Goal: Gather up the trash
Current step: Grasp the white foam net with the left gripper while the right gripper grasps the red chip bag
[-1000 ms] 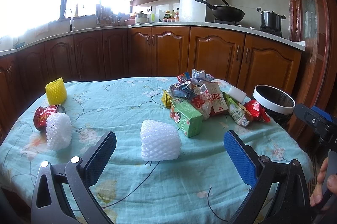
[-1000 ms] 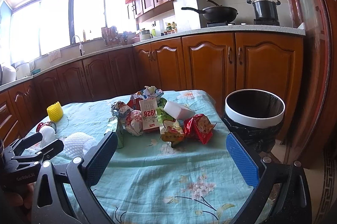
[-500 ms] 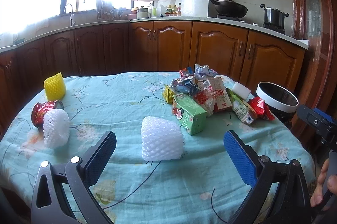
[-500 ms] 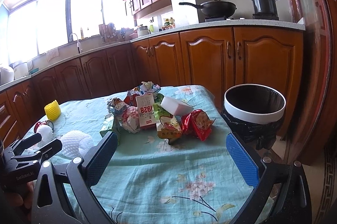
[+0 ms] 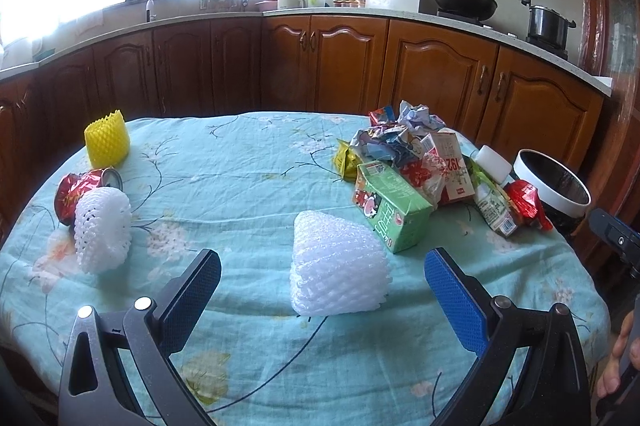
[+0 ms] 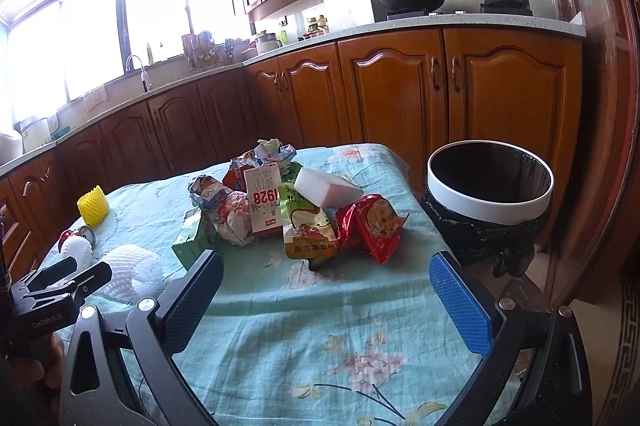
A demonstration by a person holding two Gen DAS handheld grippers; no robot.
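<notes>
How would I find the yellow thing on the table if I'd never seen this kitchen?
Start at the table with the light green flowered cloth and go to its far corner, away from the trash pile. The yellow foam net stands upright there, just beyond a crushed red can. The other two foam nets are white; only this one is bright yellow with a zigzag top.

- We read "1928" in red, upside down, on the white and red carton (image 6: pixel 264 204) standing in the heap ahead of the right jaws; the smaller print on it is too fine for us.
- From the left view the same carton (image 5: pixel 452 166) shows only "192", ahead and right of the jaws.
- The yellow-green pouch (image 6: pixel 310 230) ahead of the right jaws carries Chinese characters along its lower edge; we cannot read them surely.
- "CenRobot.AI", in part blurred, stands on the black left gripper (image 6: pixel 52 300) body, left of the right jaws.
</notes>
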